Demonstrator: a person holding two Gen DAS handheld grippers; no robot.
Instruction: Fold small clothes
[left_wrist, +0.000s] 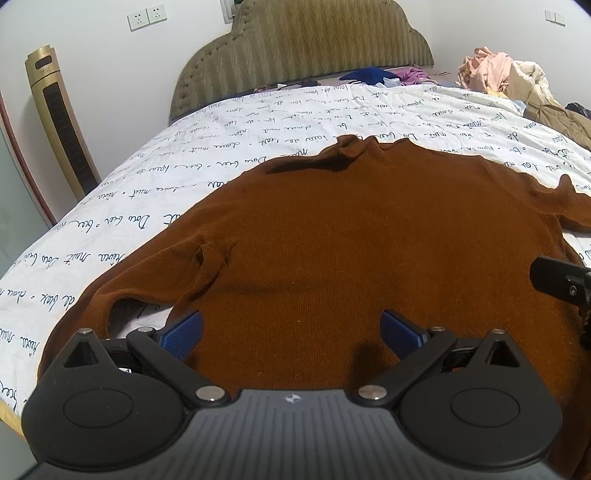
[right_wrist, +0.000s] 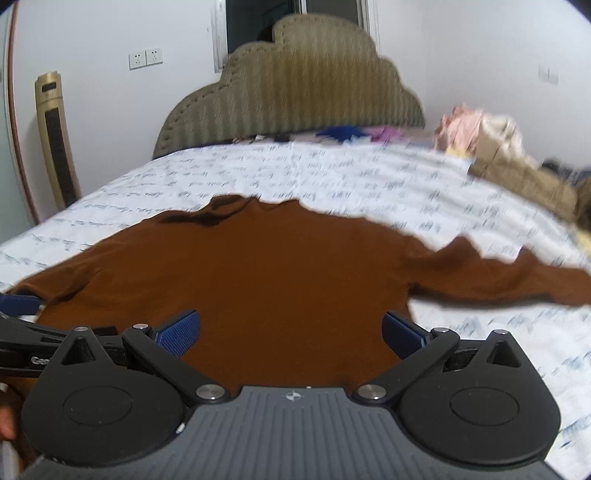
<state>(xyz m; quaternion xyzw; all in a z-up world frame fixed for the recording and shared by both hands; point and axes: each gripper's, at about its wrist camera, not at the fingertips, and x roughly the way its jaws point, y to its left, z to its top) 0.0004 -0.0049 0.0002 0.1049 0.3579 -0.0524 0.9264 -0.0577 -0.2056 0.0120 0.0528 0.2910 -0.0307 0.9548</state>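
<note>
A brown knit sweater lies spread flat on the white bedspread, collar toward the headboard and sleeves out to both sides. My left gripper hovers open over its lower left part, blue pads wide apart with nothing between them. The right gripper is open too, above the sweater near its lower right edge. Its view is blurred. A black part of the right gripper shows at the right edge of the left wrist view. One blue finger of the left gripper shows in the right wrist view.
A pile of clothes lies at the far right of the bed. More garments sit by the padded headboard. A gold tower appliance stands left of the bed by the wall. A hand shows at the lower left.
</note>
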